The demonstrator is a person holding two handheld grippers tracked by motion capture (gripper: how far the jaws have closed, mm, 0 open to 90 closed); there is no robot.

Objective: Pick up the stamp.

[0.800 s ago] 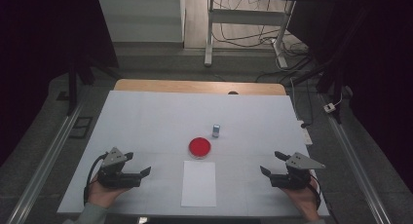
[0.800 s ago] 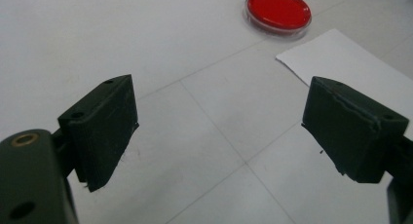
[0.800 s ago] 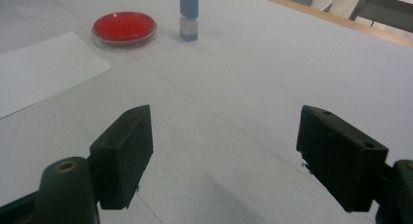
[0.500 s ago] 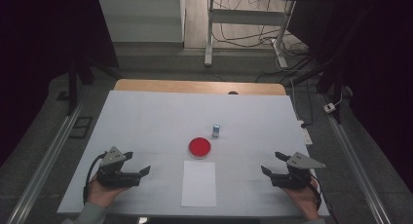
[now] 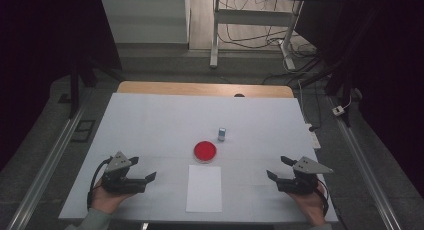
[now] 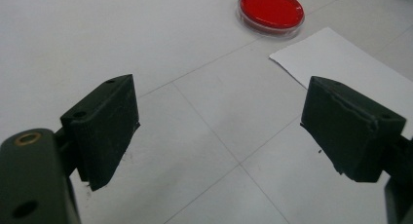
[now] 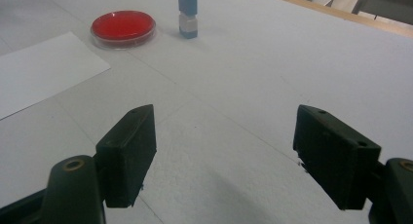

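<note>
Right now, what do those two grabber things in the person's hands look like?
Each is a black tool with two chunky, blocky black jaws. The left gripper and the right gripper both carry a grey three-cornered plate on top, and a black cable loops from each beside the hand. Up close, a small brass-coloured ring sits near the jaws. A greyish sleeve covers the left forearm.

The bench [image 5: 150, 120] carries a white cover, and a strip of light wood [image 5: 200, 89] shows bare along its far edge. Grey floor [image 5: 55, 135] surrounds it, with a metal rail [image 5: 45, 165] running along the left side and another [image 5: 365, 165] along the right. Beyond the bench stands a white metal frame [image 5: 216, 35] with loose cables [image 5: 260, 37] trailing under it, beside a pale panel [image 5: 145, 20]. A white power plug [image 5: 340, 110] lies on the floor at the right. The room's edges fall into deep shadow.
</note>
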